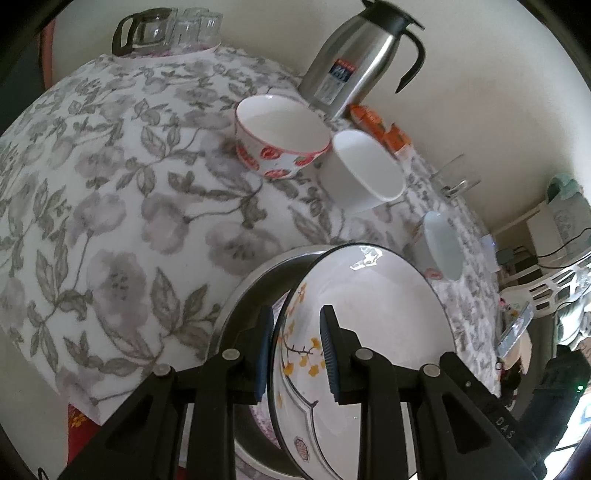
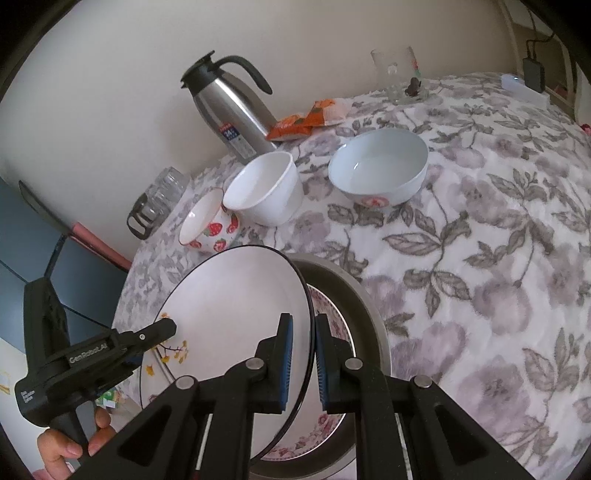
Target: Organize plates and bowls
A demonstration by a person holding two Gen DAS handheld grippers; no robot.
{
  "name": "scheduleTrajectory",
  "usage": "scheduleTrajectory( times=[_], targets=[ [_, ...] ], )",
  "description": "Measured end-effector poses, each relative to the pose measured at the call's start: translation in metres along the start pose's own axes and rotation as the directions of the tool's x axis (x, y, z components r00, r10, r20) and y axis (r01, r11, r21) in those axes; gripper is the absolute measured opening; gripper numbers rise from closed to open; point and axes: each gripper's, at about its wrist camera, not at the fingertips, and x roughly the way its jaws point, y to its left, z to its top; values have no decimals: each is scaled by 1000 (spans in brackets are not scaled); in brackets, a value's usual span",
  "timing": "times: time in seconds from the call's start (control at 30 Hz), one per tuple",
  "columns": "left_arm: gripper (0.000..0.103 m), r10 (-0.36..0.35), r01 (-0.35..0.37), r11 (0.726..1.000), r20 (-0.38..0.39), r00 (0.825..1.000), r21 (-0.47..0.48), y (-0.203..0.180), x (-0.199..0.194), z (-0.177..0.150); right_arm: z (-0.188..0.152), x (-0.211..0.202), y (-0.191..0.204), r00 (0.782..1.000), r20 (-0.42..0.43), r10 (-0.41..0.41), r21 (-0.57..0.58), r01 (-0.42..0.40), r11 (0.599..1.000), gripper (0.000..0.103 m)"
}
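A white plate [image 1: 369, 314] with a black rim and yellow blossoms hangs tilted between both grippers. My left gripper [image 1: 295, 350] is shut on its near rim, one pad above and one below. On the opposite rim my right gripper [image 2: 304, 354] is shut as well, the plate [image 2: 229, 314] spreading out to its left. The left gripper [image 2: 166, 328] shows there too, held by a hand [image 2: 70, 446]. Just beneath sits a grey dish [image 2: 369, 314] holding a pink-flowered plate [image 2: 332, 435]. Farther back stand a strawberry bowl [image 1: 280, 136], a white bowl [image 1: 364, 173] and a pale blue bowl [image 2: 378, 166].
A steel thermos jug [image 1: 354, 62] stands by the wall, with orange packets [image 2: 306, 118] beside it. A glass pitcher [image 1: 147, 31] and drinking glasses [image 2: 395, 74] sit at the table's far corners. The floral tablecloth [image 1: 129, 221] drops off at the near edge.
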Motion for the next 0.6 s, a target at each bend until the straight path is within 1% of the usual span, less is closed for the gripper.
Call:
scheduleTrajectory(
  times=[0.23,0.33,0.6],
  targets=[
    [26,33,-33,999,-57,998,9,1,15,-4,-3,9,-5,999,-33,-24,5,24,1000,13],
    [26,34,-34,999,-82,996,6,1,21,-6,-4,12,-10,998,-49,-30,16,31,999,13],
    [26,63,-61,998,-122,991,28,-1,33,-10,-6,19,-16,996,-72,-47,24,49,999,13]
  ],
)
